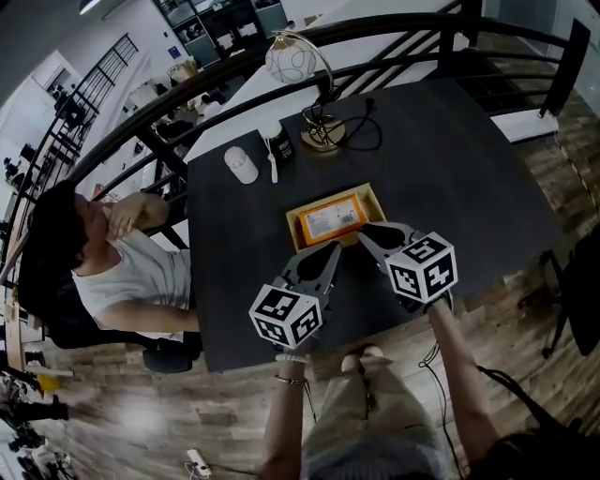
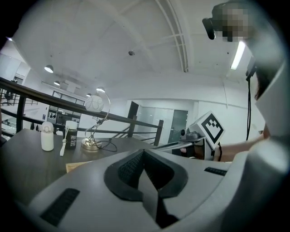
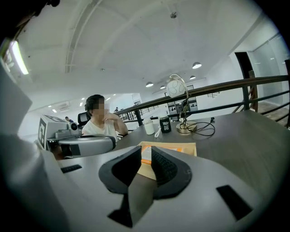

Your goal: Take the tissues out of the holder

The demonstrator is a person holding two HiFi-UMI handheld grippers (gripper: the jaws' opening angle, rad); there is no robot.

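Observation:
A wooden holder (image 1: 294,216) sits mid-table on the dark table (image 1: 450,169), with an orange tissue pack (image 1: 333,221) lying in it. Both grippers hover at its near edge. My left gripper (image 1: 334,248) points at the holder's near left corner, and its jaws are pressed together with nothing in them (image 2: 144,152). My right gripper (image 1: 365,231) reaches the near right part of the holder. Its jaws (image 3: 146,152) stand a little apart and empty, and the tissue pack (image 3: 170,148) shows through the gap, farther off. Neither gripper touches the pack.
A brass lamp (image 1: 314,84) with a trailing cable stands at the table's far side, beside a dark cup (image 1: 278,142) and a white bottle (image 1: 241,165). A seated person (image 1: 122,262) is at the table's left edge. A black railing (image 1: 394,28) runs behind.

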